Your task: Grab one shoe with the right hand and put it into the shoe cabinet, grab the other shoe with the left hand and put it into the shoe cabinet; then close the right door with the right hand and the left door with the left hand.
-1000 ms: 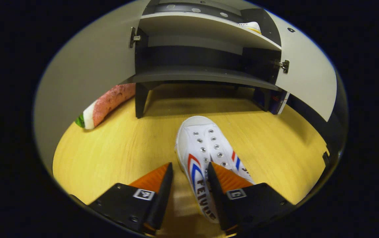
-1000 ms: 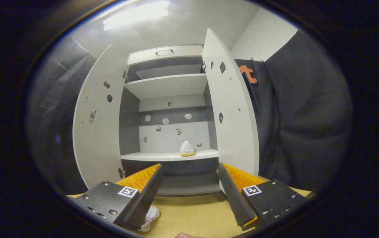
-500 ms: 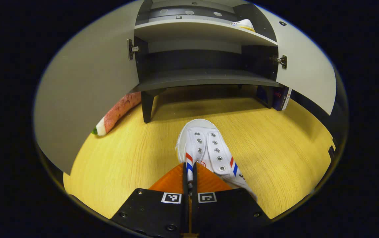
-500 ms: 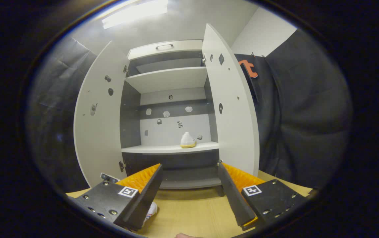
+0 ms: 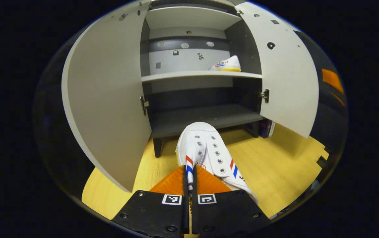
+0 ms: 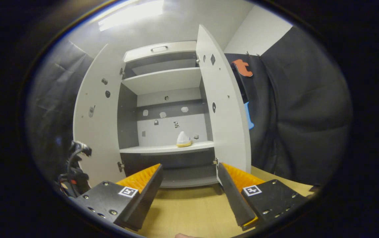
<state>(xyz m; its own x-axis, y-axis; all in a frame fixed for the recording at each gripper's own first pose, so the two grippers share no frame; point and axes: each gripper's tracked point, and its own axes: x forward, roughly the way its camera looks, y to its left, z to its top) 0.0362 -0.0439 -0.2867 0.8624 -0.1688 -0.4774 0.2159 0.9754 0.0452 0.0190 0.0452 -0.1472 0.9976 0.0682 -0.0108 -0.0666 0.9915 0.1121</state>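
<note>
You're standing in a staged booth, not a lived-in home. Look ahead in the right gripper view: black cloth (image 6: 295, 109) hangs in folds over the wall to the right of the shoe cabinet (image 6: 166, 99) and again on its left, with a plain white wall (image 6: 259, 36) and a bright strip light (image 6: 131, 15) above. The cabinet itself is household furniture, pale doors swung wide, grey shelves inside, standing on a light wood-grain floor (image 5: 275, 165). In the left gripper view, a white shoe (image 5: 226, 64) on the shelf gives you an entryway mock-up.
</note>
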